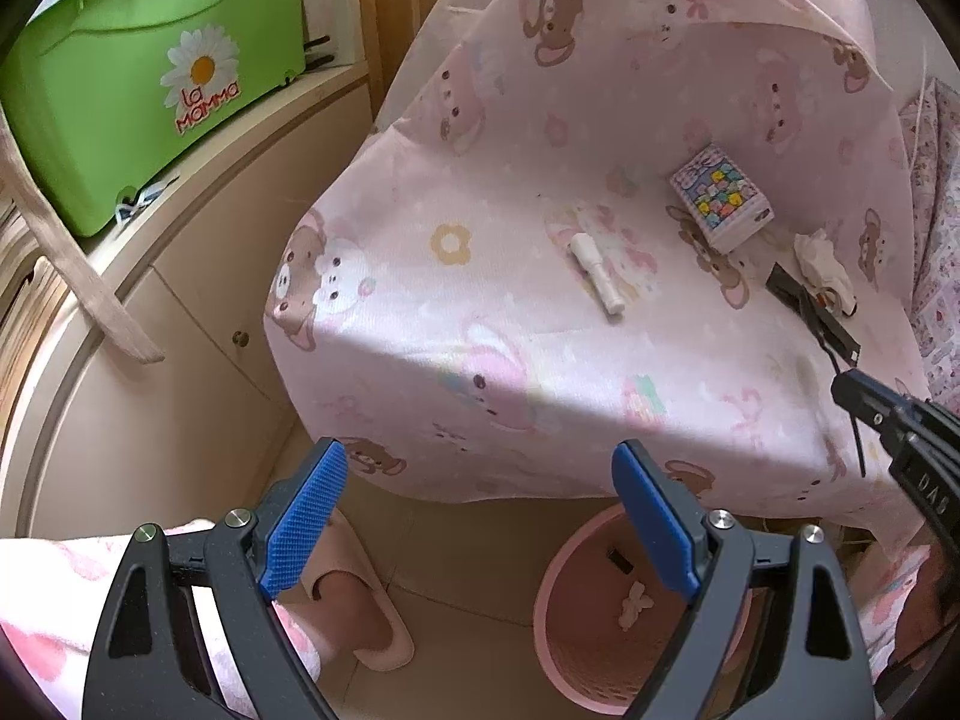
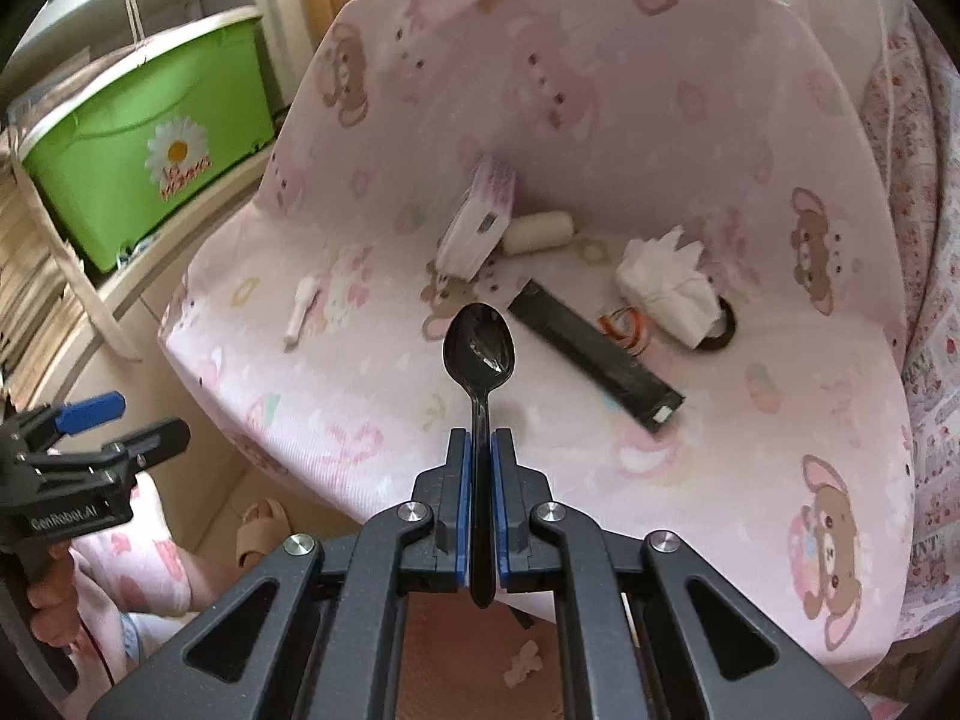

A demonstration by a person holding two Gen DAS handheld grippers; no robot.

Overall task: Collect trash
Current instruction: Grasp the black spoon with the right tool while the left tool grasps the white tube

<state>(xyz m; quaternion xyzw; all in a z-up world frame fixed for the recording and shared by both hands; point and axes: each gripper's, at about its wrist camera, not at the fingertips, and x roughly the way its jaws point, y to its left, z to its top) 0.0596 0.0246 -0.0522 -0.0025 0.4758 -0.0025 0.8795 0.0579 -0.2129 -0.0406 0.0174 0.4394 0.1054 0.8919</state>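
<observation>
My right gripper is shut on the handle of a black plastic spoon, holding it just above the pink bear-print cloth. On the cloth lie a crumpled white tissue, a long black wrapper, a small white tube and a white roll. My left gripper stands open with nothing between its blue pads. It hangs off the cloth's near edge, over the floor beside a pink bin.
A patterned small box sits on the cloth by the tissue. A green storage box rests on a beige cabinet at the left. A person's slippered foot stands on the floor next to the bin.
</observation>
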